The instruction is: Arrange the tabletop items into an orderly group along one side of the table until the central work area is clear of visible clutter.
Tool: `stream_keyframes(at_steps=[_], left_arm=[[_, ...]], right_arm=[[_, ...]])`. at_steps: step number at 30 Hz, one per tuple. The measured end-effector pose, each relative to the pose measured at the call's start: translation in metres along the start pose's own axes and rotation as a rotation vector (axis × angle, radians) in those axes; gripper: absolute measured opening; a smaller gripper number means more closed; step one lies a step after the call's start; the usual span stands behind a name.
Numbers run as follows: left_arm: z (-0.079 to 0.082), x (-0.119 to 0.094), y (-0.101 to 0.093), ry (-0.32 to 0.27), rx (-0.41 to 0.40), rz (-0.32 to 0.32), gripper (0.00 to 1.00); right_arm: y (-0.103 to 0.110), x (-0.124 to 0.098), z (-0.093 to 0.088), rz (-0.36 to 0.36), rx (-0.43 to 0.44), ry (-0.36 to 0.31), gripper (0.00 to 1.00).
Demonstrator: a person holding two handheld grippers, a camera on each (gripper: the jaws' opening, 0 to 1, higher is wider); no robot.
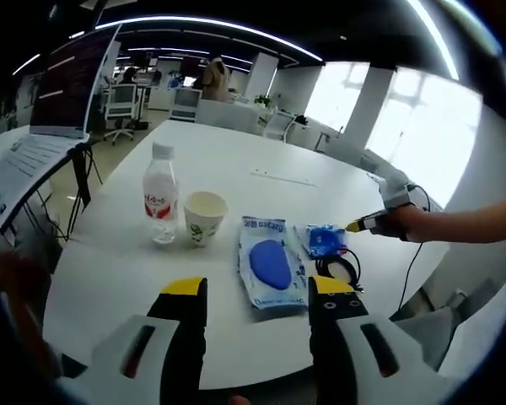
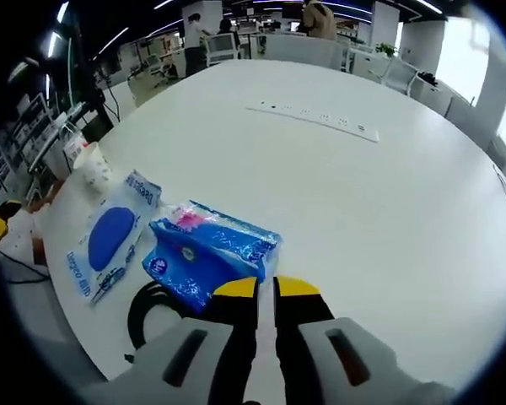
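Yellow-tipped jaws of the left gripper (image 1: 257, 291) are standing wide apart, released, hovering over the table's (image 1: 236, 169) near edge and gripping nothing. Along that edge, going left to right in the left gripper view, a capped bottle (image 1: 160, 196) is standing upright, a paper cup (image 1: 204, 217) is sitting just beside it with its inside not visible, a flat wipes pack (image 1: 270, 261) is lying near the cup, and a blue tissue pack (image 1: 323, 240) is lying just beside that, with a black cable (image 1: 341, 268) coiling at the edge below it. The right gripper (image 1: 358, 225) is coming in from the right on an outstretched arm, its tips near the tissue pack. In the right gripper view its jaws are almost closed, a thin gap between them, resting beside the tissue pack (image 2: 207, 253). A white power strip (image 2: 316, 118) is lying across the table's middle.
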State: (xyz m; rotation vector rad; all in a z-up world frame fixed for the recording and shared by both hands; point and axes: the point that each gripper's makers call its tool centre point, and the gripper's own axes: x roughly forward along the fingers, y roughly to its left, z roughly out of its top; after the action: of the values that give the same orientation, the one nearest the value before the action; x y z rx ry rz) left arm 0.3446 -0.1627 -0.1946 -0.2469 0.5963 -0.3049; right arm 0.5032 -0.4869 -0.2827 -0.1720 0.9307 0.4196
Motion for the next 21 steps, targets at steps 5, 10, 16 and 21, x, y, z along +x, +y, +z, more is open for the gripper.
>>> stream_keyframes(at_steps=[5,10,16,21], left_arm=[[-0.002,0.001,0.001,0.002,-0.006,-0.001,0.47],[0.0,0.001,0.001,-0.002,-0.007,0.0,0.47],[-0.001,0.001,0.002,-0.004,-0.014,-0.001,0.47],[-0.003,0.001,0.003,-0.003,-0.029,0.002,0.47]], right_arm=[[-0.003,0.014,-0.006,0.011,-0.007,0.004,0.04],[-0.006,0.02,-0.013,0.01,-0.009,0.006,0.04],[-0.009,0.02,-0.011,0.007,-0.014,0.004,0.04],[-0.008,0.018,-0.009,0.003,-0.015,-0.009,0.04]])
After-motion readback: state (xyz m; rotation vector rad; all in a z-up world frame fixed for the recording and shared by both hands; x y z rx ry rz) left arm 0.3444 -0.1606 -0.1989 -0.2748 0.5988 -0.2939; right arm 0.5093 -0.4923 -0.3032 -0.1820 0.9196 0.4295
